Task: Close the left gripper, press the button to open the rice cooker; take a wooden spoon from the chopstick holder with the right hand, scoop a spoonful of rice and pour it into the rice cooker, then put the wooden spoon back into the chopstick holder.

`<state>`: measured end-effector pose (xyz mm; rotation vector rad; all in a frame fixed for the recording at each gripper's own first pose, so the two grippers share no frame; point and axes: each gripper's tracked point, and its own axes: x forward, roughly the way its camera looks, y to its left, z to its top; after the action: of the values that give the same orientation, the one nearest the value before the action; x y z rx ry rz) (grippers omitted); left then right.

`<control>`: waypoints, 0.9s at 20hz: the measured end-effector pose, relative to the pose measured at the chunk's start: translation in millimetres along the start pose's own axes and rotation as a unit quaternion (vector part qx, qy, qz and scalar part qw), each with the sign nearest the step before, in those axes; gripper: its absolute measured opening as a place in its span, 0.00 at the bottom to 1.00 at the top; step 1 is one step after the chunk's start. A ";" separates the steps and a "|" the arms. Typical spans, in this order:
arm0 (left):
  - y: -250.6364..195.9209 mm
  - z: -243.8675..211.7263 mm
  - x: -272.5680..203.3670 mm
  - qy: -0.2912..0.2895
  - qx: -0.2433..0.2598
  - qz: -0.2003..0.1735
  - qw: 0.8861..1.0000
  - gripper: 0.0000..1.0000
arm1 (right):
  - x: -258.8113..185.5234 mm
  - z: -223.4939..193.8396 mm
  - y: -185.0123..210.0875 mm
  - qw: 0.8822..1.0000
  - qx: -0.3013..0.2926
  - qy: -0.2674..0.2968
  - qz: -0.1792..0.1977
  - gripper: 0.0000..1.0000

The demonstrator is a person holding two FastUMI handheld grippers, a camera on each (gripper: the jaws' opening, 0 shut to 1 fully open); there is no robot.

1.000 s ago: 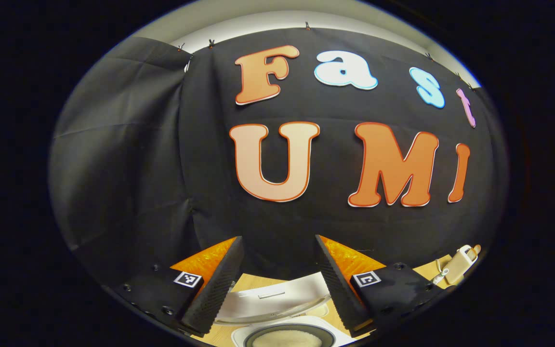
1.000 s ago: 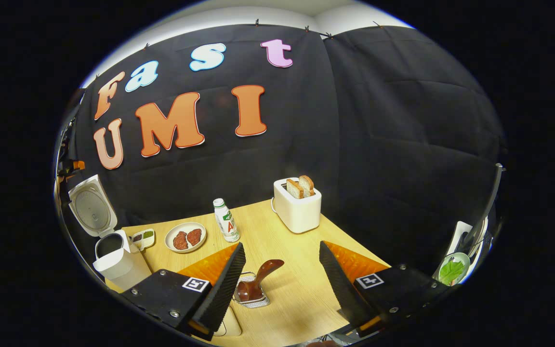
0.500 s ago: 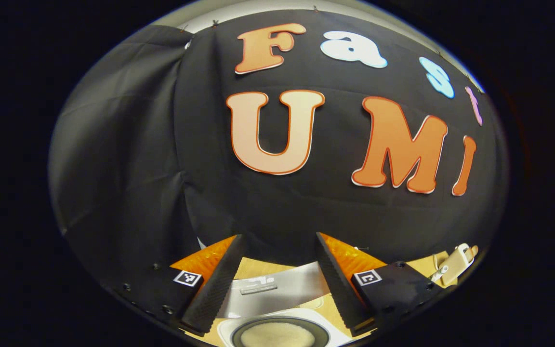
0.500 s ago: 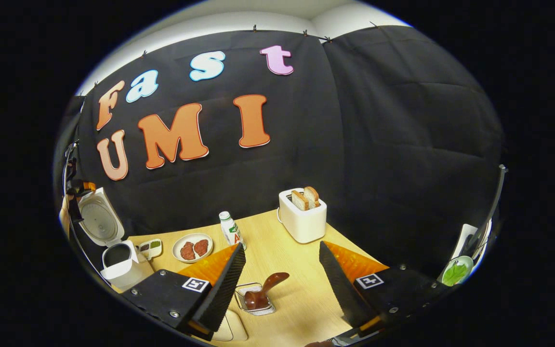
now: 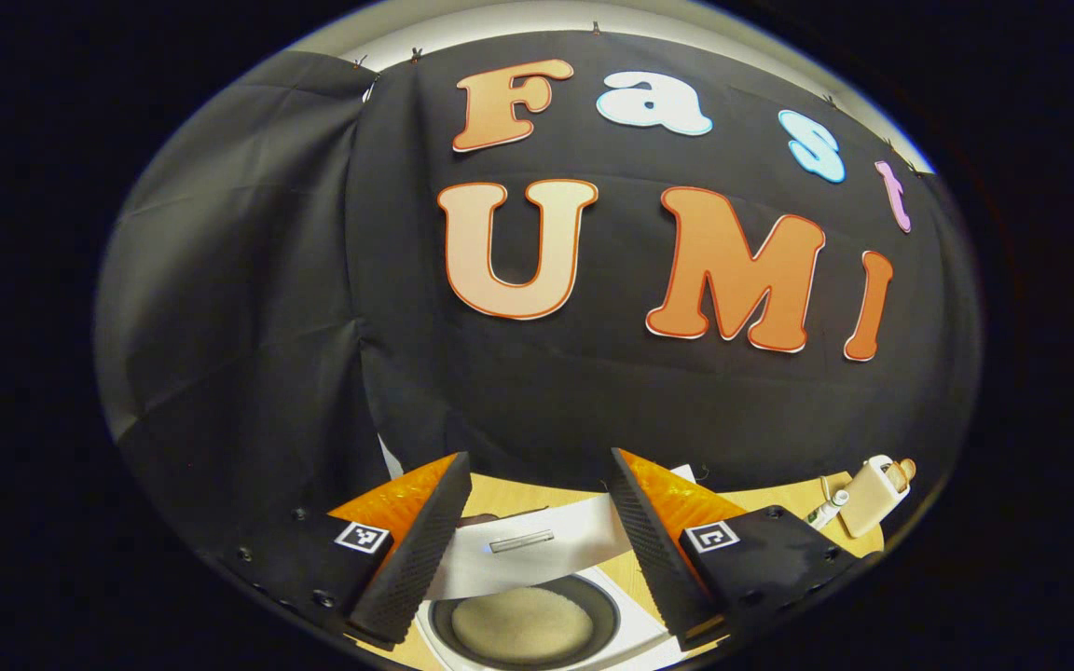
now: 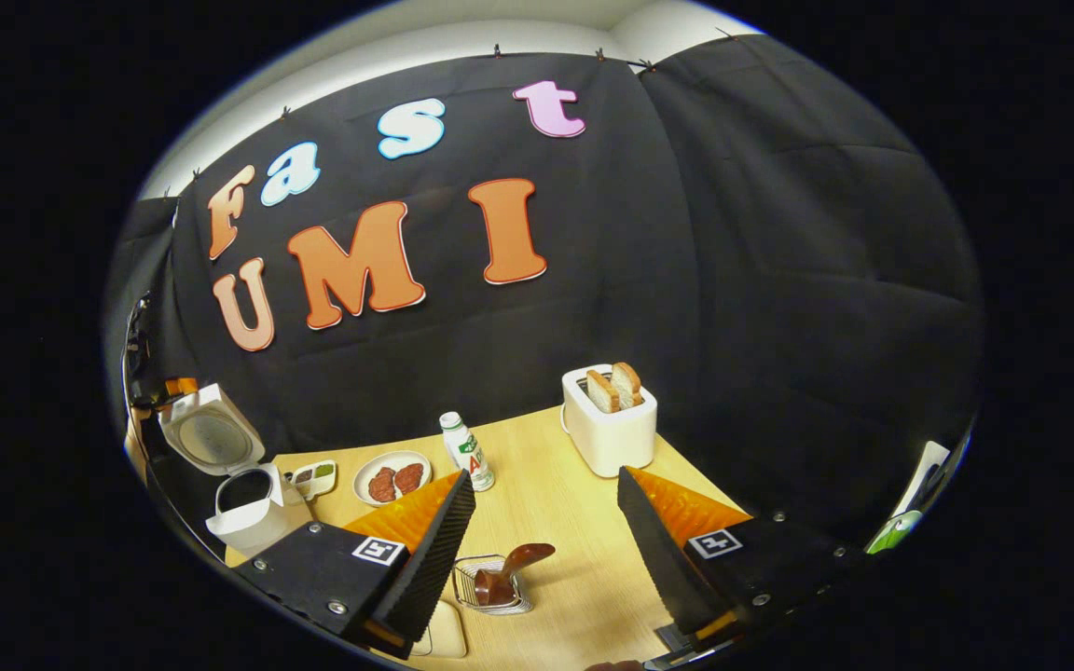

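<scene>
Rice cooker, white with a hinged lid [image 6: 243, 494], stands open at the far left corner of the light wooden table [image 6: 574, 522] in the right gripper view, its round lid [image 6: 211, 436] tilted up and back. In the left gripper view the same cooker [image 5: 635, 610] sits directly below and ahead of the camera, so the dark inner pot [image 5: 523, 626] shows pale rice in its bottom, which the right gripper view is too far away to show. The raised lid [image 5: 528, 554] lies across the gap between the fingers there.

The left gripper [image 5: 537, 536] has its two fingers spread wide apart, holding nothing, above the cooker's mouth. The right gripper [image 6: 544, 536] is likewise spread wide and empty, above the table's near side.

Between the right gripper's fingers, on the table, a small wire chopstick holder [image 6: 492, 585] holds one dark brown wooden spoon [image 6: 514, 568], its handle leaning up to the right. A pale flat object [image 6: 444, 632] lies just beside the holder, partly hidden by the left finger.

Farther back in the right gripper view stand one white toaster [image 6: 612, 433] with two bread slices [image 6: 616, 387] sticking up, one small white bottle [image 6: 467, 452], one round plate [image 6: 392, 477] with two reddish-brown pieces, and one small divided dish [image 6: 313, 477] just beside the cooker. The left gripper view shows the toaster [image 5: 868, 485] small at the right edge.
</scene>
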<state>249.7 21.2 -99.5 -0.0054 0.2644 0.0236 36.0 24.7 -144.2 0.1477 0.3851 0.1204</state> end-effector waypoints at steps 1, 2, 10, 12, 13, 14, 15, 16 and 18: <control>-6.3 -14.4 -10.5 0.004 -0.005 0.001 1.000 0.99 | 3.2 0.1 0.5 1.000 -0.002 0.004 0.013 0.95; -12.1 -33.7 -18.6 0.015 -0.010 0.002 1.000 0.99 | 7.1 -0.9 -1.9 1.000 -0.006 0.009 0.024 0.95; -34.4 -152.6 -52.7 0.043 -0.003 0.045 0.998 0.99 | 24.6 -2.6 -14.0 0.995 -0.045 0.037 0.077 0.95; -33.2 -156.9 -55.4 0.037 -0.005 0.057 0.998 0.99 | 27.4 -2.8 -15.4 0.994 -0.051 0.040 0.084 0.95; -33.0 -158.8 -54.6 0.035 -0.009 0.060 0.998 0.99 | 29.2 -3.5 -14.3 0.994 -0.051 0.043 0.089 0.95; -33.2 -161.6 -54.6 0.034 -0.010 0.063 0.997 1.00 | 30.9 -5.2 -13.7 0.993 -0.051 0.046 0.093 0.95; -32.5 -164.9 -55.0 0.035 -0.010 0.067 0.997 0.99 | 31.2 -7.8 -12.5 0.993 -0.050 0.051 0.097 0.95; -31.2 -169.1 -55.5 0.037 -0.008 0.071 0.997 0.99 | 29.8 -10.8 -12.3 0.992 -0.050 0.055 0.101 0.95; -28.9 -183.8 -54.1 0.049 -0.006 0.078 0.996 0.99 | 32.0 -13.7 -10.7 0.991 -0.053 0.060 0.106 0.95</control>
<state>150.1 -10.5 -262.8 0.0019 0.3626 0.1802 61.1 20.5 -170.2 0.0756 0.4820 0.3600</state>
